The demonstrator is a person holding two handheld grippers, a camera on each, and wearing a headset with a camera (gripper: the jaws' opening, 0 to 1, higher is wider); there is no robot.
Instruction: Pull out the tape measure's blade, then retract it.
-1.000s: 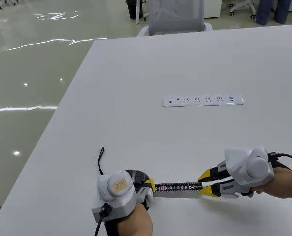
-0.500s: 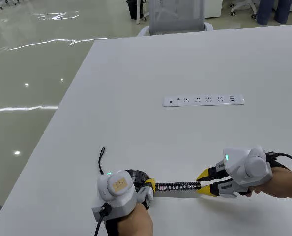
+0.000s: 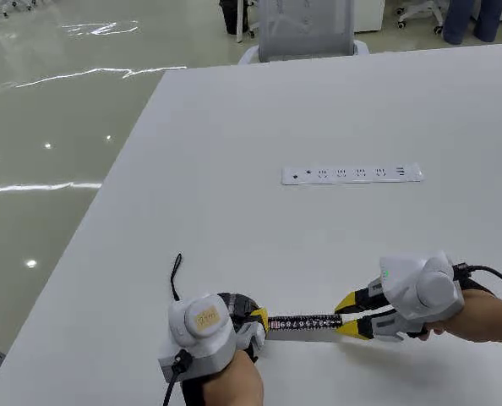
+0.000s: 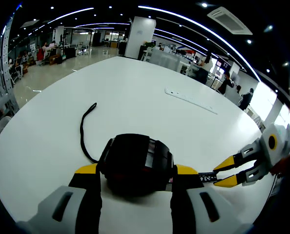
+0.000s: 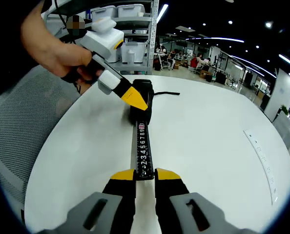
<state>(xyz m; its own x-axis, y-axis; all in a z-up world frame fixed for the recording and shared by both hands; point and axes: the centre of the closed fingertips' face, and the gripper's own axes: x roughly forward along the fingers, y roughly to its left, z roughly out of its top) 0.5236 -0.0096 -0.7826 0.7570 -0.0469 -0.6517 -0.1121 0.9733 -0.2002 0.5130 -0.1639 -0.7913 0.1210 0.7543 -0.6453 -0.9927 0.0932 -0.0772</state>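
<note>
1. The left gripper is clamped on the black tape measure, which lies on the white table; in the head view the gripper covers most of it.
2. The right gripper pinches the end of the blade; its hook is hidden between the jaws.
3. Compared with one second ago, the right gripper is nearer to the tape measure and less blade shows.

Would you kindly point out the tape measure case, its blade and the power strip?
tape measure case (image 4: 135,163): left gripper view, top of the black housing.
blade (image 5: 142,146): right gripper view, middle of the numbered strip.
power strip (image 3: 352,173): head view, middle of its white body.
</note>
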